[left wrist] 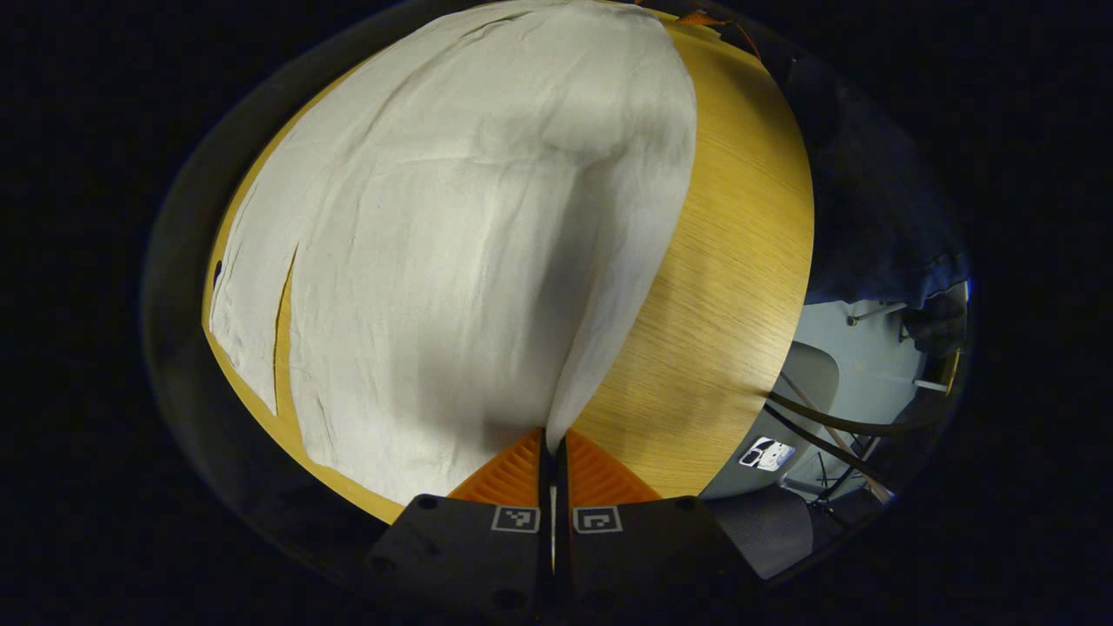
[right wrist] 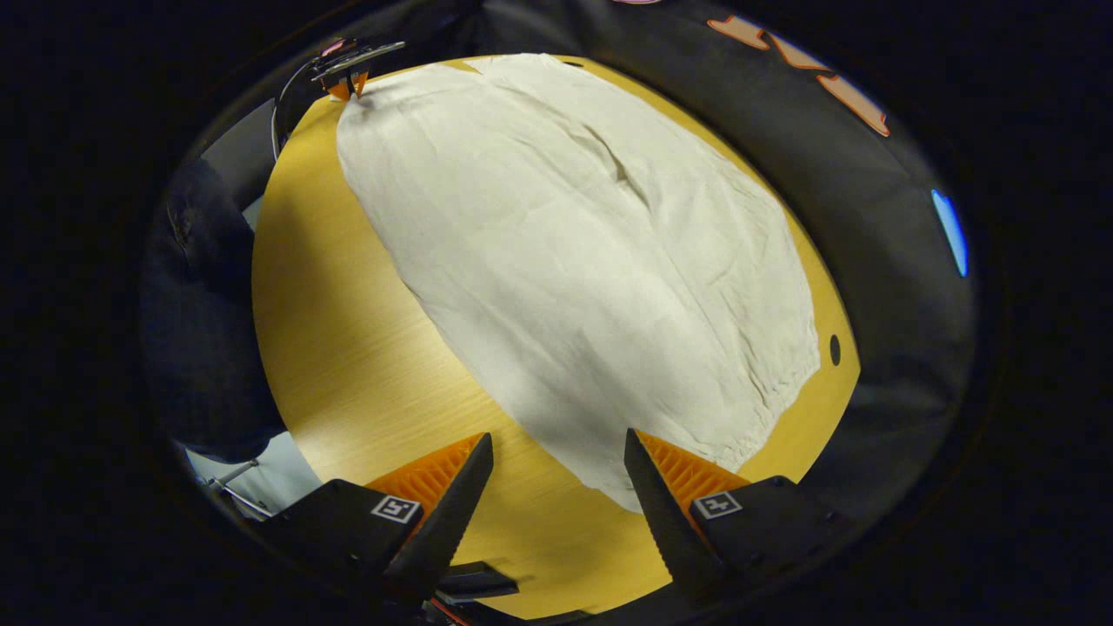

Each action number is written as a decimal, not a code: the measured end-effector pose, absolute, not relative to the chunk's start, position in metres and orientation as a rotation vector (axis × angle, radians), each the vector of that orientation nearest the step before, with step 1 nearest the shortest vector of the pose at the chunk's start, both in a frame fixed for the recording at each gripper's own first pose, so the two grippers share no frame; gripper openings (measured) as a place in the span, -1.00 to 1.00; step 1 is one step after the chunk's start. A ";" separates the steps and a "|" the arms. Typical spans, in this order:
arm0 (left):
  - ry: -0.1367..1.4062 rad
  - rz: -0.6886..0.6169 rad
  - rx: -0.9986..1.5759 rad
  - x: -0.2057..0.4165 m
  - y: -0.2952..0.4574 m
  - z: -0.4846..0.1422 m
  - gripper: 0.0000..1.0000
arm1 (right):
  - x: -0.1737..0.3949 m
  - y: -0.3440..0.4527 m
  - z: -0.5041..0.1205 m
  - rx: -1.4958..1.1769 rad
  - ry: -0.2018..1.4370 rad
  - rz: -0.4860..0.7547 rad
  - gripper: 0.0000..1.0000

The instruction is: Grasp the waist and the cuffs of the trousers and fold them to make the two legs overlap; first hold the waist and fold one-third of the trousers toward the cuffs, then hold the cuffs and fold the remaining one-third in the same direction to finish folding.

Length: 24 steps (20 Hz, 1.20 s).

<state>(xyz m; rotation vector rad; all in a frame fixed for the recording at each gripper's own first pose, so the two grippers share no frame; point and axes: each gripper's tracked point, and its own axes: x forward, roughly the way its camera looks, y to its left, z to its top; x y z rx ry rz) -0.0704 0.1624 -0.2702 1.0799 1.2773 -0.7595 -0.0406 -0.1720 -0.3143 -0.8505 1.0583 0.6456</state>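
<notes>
On the wooden table (left wrist: 739, 261), the left gripper (left wrist: 553, 443) is clamped on the near edge of the pale trousers (left wrist: 452, 261); the right gripper (right wrist: 556, 448) stands apart, holding nothing.

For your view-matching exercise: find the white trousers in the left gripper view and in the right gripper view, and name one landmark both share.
Left gripper view: the trousers spread over the centre and left, one edge pinched in the left hand-held gripper at the bottom.
Right gripper view: the trousers run from upper left to lower right, their near corner between the open right hand-held gripper fingers.
Shared landmark: the wooden table.
</notes>
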 end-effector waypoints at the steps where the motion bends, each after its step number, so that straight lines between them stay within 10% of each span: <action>1: 1.282 -0.760 1.080 -0.071 0.162 -0.270 -1.00 | -0.036 -0.174 -0.319 -0.857 1.071 0.653 0.95; 10: 1.338 -0.779 1.070 -0.070 0.161 -0.269 -1.00 | -0.025 -0.181 -0.335 -0.822 1.189 0.680 0.94; 14: 1.349 -0.781 1.058 -0.070 0.161 -0.269 -1.00 | -0.033 -0.178 -0.340 -0.780 1.267 0.701 0.39; 17: 1.348 -0.783 1.051 -0.069 0.162 -0.270 -1.00 | -0.032 -0.181 -0.339 -0.764 1.306 0.660 0.52; 22: 1.355 -0.787 1.040 -0.070 0.164 -0.271 -1.00 | -0.022 -0.188 -0.339 -0.752 1.319 0.583 -0.61; 24: 1.357 -0.789 1.043 -0.070 0.164 -0.270 -1.00 | -0.021 -0.188 -0.338 -0.746 1.325 0.565 -0.69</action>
